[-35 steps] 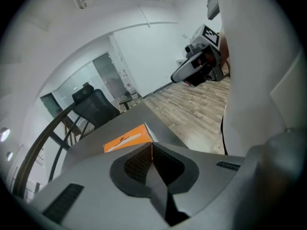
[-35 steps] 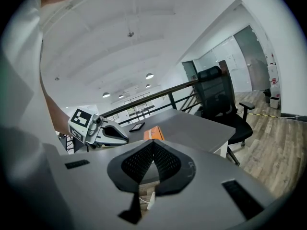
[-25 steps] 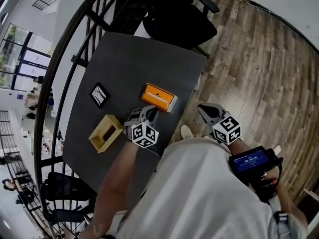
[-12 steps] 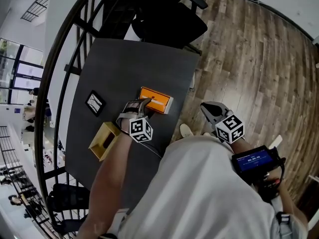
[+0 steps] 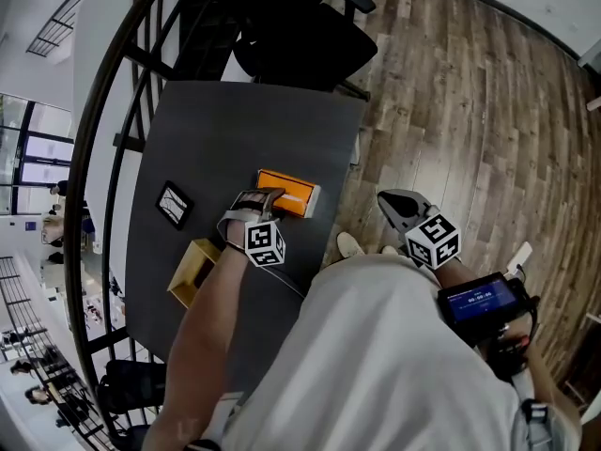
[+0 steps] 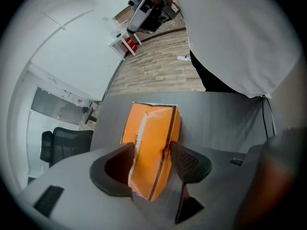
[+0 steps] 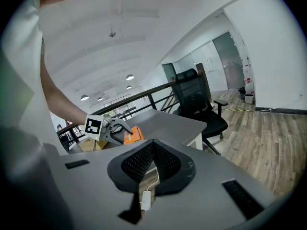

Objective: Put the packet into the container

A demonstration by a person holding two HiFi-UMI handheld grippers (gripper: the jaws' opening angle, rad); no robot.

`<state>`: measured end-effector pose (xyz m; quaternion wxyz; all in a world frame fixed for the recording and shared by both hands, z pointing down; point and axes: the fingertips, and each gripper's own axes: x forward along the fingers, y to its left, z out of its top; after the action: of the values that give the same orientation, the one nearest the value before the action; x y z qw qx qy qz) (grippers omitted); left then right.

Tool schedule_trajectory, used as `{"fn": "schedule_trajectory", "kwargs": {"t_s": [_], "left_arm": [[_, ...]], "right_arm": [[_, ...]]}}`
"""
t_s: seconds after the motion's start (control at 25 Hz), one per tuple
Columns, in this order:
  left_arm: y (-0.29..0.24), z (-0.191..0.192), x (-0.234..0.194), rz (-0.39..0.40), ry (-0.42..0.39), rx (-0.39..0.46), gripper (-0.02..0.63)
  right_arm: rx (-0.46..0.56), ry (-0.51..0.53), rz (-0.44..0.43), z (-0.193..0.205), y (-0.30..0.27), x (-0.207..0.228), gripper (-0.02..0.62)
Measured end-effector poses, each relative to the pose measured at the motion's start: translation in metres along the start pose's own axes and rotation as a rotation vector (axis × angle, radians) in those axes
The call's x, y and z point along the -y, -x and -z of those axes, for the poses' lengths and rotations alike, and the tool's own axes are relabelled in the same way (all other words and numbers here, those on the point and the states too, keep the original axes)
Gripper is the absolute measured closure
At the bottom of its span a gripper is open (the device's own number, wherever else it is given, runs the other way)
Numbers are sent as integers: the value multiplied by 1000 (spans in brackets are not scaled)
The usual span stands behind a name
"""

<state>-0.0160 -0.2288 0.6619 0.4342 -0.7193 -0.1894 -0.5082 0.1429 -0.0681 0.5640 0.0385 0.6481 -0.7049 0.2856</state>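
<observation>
1. Left gripper (image 6: pixel 152 150): points steeply down at the table (image 5: pixel 235 130). Its jaws have just been opening and now stand spread wide, with the packet (image 6: pixel 151 143) between them. In the left gripper view, 1 pad stands at each long side of the packet's near end. The pads lie close beside the wrapper, and no squeeze shows in it. State: released, not clenched.

2. Right gripper (image 7: pixel 152 147): held off the table's edge, over the wood floor (image 5: pixel 470 111). In the right gripper view, its 2 pads meet at the tips with nothing between them. State: clenched, empty.

3. Packet: orange with dark seams, lying flat on the dark grey table near the edge that faces the floor. It is outside the container (image 5: pixel 188 271).

4. Container: a tan open-topped box on the table, just beside the left forearm. In the head view, the left gripper lies between it and the packet, and the 2 items do not touch.

5. Other items: 1 small black-framed card (image 5: pixel 175 205) lies on the table above the container in the head view. 1 black office chair (image 5: pixel 300 36) stands at the table's far end.
</observation>
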Motion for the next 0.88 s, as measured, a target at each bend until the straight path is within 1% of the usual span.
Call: {"fn": "schedule_trajectory", "kwargs": {"t_s": [0.2, 0.36, 0.56, 0.64, 0.68, 0.88], "left_arm": [[3, -6, 1, 3, 21, 15, 392], [5, -7, 3, -1, 54, 26, 410], [16, 0, 8, -13, 138, 8, 430], [20, -3, 9, -23, 176, 0, 463], [22, -5, 10, -28, 196, -1, 469], [31, -16, 21, -51, 259, -9, 474]], "right_arm": [[4, -1, 3, 0, 3, 3, 588], [3, 6, 0, 1, 1, -1, 588], [12, 25, -32, -4, -7, -9, 588], [8, 30, -47, -4, -6, -10, 588], [5, 32, -53, -4, -4, -11, 588], [0, 43, -81, -1, 3, -15, 588]]}}
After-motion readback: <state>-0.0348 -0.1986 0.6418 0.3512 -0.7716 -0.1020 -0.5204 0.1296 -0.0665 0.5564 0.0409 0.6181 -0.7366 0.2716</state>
